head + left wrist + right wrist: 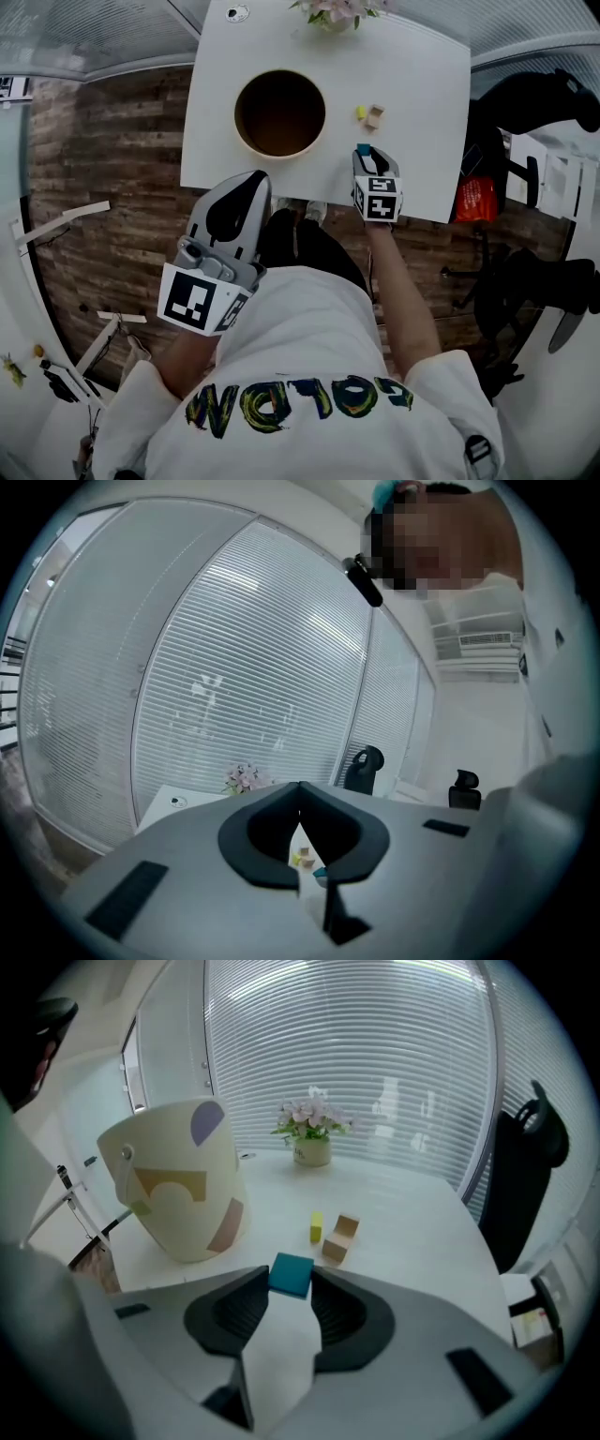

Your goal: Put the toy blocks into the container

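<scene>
Nothing of the task looks finished yet: the round cream container [242, 133] on the white table [422, 84] shows only a dark brown inside from the head view, and I can make out no block in it. Three toy blocks are all outside it. The small teal square block [292, 1274] sits between the tips of the right gripper [365, 157], whose jaws are closed against its two sides near the table's 6 o'clock edge, so the first pickup seems to be under way. From that block, the container lies at about 10 o'clock, and the small yellow block [317, 1226] and the tan wooden block [340, 1238] lie close together at about 12 o'clock, well apart from the gripper. A pot of pink flowers [314, 1138] stands at the table's far 12 o'clock edge. The left gripper [299, 789] hangs off the near edge at about 7 o'clock of the container, its jaw tips together on nothing. Left to do, by my reading: carry the teal block over the rim and drop it, then fetch the yellow and tan ones.
</scene>
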Action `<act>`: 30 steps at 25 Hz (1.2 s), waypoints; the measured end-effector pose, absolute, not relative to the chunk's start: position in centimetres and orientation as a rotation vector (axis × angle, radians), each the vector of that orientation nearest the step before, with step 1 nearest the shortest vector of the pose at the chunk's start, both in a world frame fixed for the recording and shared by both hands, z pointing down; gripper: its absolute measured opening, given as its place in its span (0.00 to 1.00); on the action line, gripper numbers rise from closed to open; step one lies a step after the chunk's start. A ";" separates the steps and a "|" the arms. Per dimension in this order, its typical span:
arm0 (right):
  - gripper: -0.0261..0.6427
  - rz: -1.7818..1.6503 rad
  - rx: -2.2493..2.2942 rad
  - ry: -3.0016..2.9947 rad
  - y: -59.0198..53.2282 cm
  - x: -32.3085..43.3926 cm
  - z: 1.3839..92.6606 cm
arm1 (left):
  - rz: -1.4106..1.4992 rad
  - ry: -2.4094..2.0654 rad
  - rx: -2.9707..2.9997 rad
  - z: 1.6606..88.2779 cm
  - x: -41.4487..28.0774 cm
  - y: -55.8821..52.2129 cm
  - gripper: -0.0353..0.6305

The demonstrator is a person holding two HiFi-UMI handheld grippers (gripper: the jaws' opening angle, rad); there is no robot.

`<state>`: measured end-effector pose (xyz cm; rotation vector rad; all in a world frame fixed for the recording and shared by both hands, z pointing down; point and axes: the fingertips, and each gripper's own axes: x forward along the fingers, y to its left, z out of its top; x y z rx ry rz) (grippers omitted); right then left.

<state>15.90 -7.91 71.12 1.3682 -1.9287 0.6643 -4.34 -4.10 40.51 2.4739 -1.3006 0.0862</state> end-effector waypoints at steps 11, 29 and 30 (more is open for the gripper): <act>0.26 0.431 1.480 -2.079 -9.1 16.5 56.7 | 0.042 -1.338 2.522 38.0 -3.7 -5.5 0.07; 0.26 0.196 1.601 -2.306 -6.6 15.9 35.8 | -0.048 -1.386 2.580 32.2 -3.1 -6.4 0.07; 0.26 0.190 1.603 -2.308 -6.6 15.9 35.5 | -0.052 -1.386 2.583 32.0 -3.0 -6.5 0.07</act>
